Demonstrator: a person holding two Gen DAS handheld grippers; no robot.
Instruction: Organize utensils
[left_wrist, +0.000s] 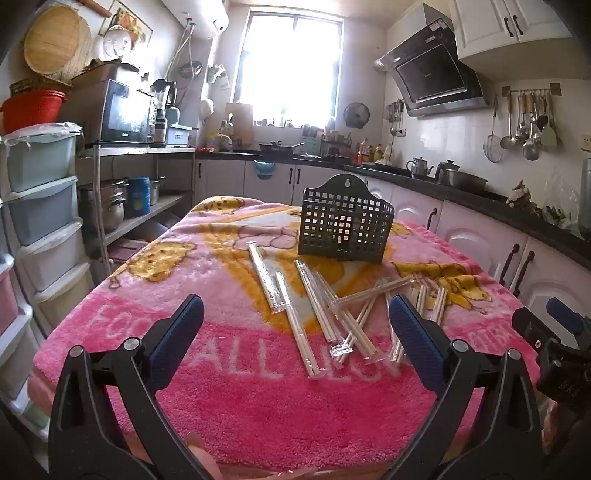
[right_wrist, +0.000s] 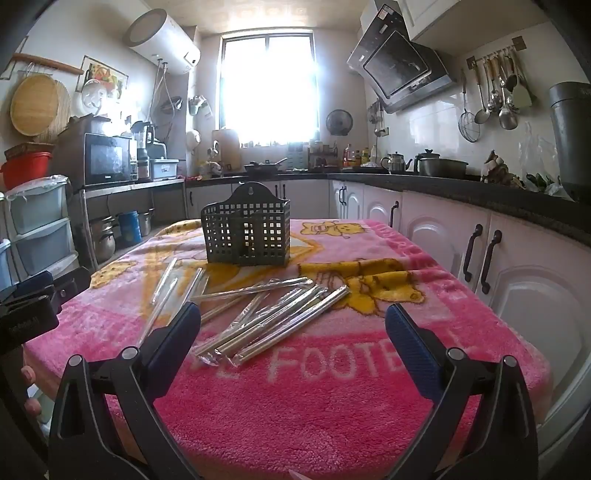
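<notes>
Several pairs of wooden chopsticks in clear wrappers (left_wrist: 325, 306) (right_wrist: 266, 317) lie scattered on a pink blanket (left_wrist: 240, 398) (right_wrist: 332, 413) that covers the table. Behind them stands a dark perforated utensil holder (left_wrist: 345, 225) (right_wrist: 246, 232), upright, with nothing showing above its rim. My left gripper (left_wrist: 295, 306) hovers open over the near part of the blanket, short of the chopsticks. My right gripper (right_wrist: 293, 314) is open too, with its left finger (right_wrist: 177, 332) in front of the pile's near ends. Neither holds anything. The right gripper (left_wrist: 554, 343) shows at the left wrist view's right edge.
Plastic drawer towers (left_wrist: 33, 229) and a metal shelf with pots (left_wrist: 122, 206) stand left of the table. White cabinets under a dark counter (right_wrist: 498, 206) run along the right. A hand's fingers (right_wrist: 31, 391) show at the right wrist view's left edge.
</notes>
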